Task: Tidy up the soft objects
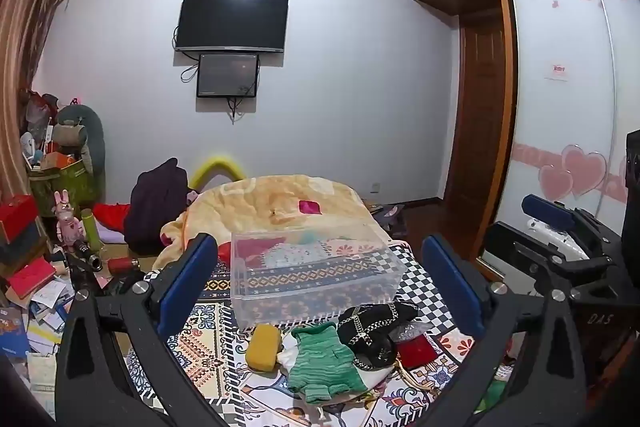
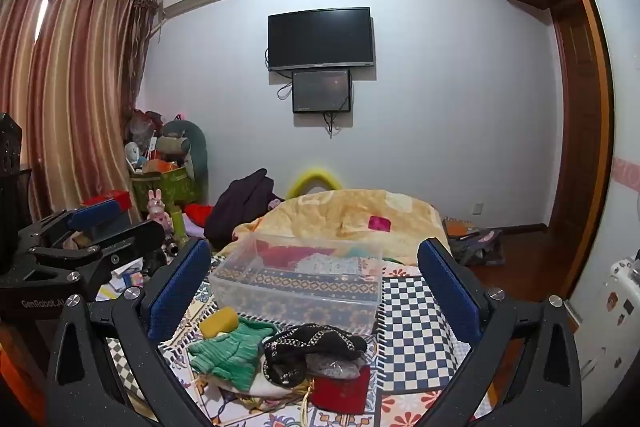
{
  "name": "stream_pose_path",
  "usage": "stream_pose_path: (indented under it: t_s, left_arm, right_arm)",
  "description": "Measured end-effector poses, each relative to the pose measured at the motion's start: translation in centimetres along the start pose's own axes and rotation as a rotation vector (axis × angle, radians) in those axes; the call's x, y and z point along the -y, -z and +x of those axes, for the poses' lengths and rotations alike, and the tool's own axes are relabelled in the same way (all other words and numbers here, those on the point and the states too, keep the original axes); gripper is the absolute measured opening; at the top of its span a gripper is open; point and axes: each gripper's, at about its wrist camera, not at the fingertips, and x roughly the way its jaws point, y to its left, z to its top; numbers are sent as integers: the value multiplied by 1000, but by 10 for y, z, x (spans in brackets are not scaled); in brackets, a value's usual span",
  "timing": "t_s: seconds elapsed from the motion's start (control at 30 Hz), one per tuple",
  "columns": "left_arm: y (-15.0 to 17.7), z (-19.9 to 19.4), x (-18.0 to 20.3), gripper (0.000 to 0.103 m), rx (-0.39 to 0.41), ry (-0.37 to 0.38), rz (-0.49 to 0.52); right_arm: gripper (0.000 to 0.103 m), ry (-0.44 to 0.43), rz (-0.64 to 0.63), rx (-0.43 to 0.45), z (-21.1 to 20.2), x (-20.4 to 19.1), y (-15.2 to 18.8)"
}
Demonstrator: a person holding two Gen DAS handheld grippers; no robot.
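"GenRobot.AI" on the left gripper (image 2: 86,239) body, "DAS" on the right gripper (image 1: 560,227) arm.

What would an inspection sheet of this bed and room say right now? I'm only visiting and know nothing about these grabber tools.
Surface: patterned bedspread, yellow blanket heaped at the far end.
Job's things: clear plastic bin, apparently empty; in front of it a yellow sponge, green knit garment, black chain-trimmed item and red pouch, heaped together.
Clutter: boxes, papers and a pink rabbit toy left of the bed.
Grippers: left gripper and right gripper both open, holding nothing.
Cables: cords hanging under the wall TV.
Surroundings: curtain, wardrobe.
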Motion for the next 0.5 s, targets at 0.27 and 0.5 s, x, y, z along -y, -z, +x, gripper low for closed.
stream_pose_path:
  t_s: [0.27, 0.5]
  left_arm:
    - [-1, -1, 4, 103, 9, 9, 11]
    - [-1, -1, 3, 103, 9, 14, 2]
  right_arm:
    - [103, -12, 2, -2, 0, -3, 4]
    - [103, -4, 5, 2, 0, 3, 1]
